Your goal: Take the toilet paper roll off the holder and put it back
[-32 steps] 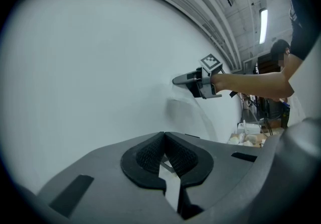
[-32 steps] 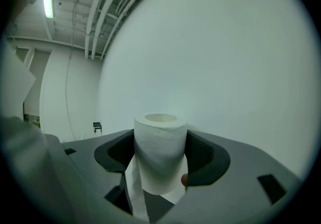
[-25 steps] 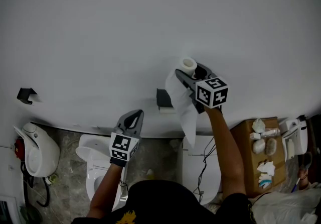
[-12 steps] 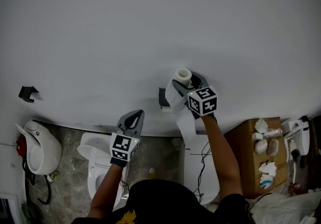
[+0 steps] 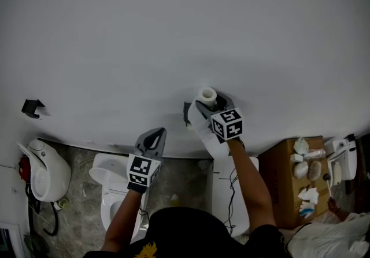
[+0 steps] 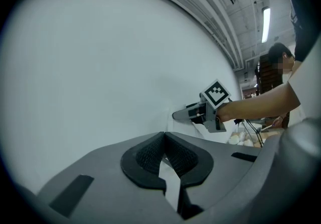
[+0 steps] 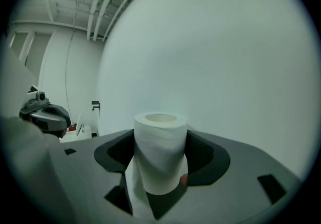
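My right gripper [image 5: 209,101] is shut on the white toilet paper roll [image 5: 206,96], held upright close to the white wall. A loose sheet [image 5: 202,126] hangs from the roll beneath the jaws. The black holder [image 5: 187,113] is fixed to the wall just left of the roll, partly hidden behind it. In the right gripper view the roll [image 7: 159,152] stands between the two dark pads, which press its sides. My left gripper [image 5: 155,133] hangs lower and to the left, jaws shut with nothing in them; its tips [image 6: 164,136] meet in the left gripper view.
A white toilet [image 5: 108,193] sits below my left gripper, a white tank [image 5: 234,190] below my right arm. A cardboard box [image 5: 286,184] with small items stands at right. A black wall hook [image 5: 30,107] and a white fixture [image 5: 45,177] are at far left.
My right gripper has carried the roll down and to the left, closer to the black holder. The left gripper has stayed where it was.
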### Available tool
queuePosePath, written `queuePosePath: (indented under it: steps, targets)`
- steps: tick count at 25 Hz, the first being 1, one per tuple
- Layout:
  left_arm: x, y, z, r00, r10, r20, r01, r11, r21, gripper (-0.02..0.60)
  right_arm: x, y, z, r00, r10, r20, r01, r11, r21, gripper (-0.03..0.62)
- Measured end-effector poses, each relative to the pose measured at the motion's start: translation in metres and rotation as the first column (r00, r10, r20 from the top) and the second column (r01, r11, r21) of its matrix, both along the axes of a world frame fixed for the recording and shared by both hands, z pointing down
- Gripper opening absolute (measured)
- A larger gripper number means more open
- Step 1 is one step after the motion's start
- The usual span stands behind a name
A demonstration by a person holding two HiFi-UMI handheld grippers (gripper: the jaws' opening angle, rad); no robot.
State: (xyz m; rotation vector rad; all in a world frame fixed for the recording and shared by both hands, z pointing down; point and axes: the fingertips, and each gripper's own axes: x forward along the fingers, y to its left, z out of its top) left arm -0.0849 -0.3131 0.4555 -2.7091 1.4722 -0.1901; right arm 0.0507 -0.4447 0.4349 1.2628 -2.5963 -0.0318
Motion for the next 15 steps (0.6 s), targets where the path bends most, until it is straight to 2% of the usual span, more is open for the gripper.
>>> queuePosePath:
  steps: [15]
  targets:
    - [-0.001, -0.004, 0.004, 1.000, 0.005, -0.002, -0.005, 1.000, -0.010, 0.018, 0.000, -0.006, 0.033, 0.999, 0.039, 0.020, -0.039, 0.999, -0.022, 0.291]
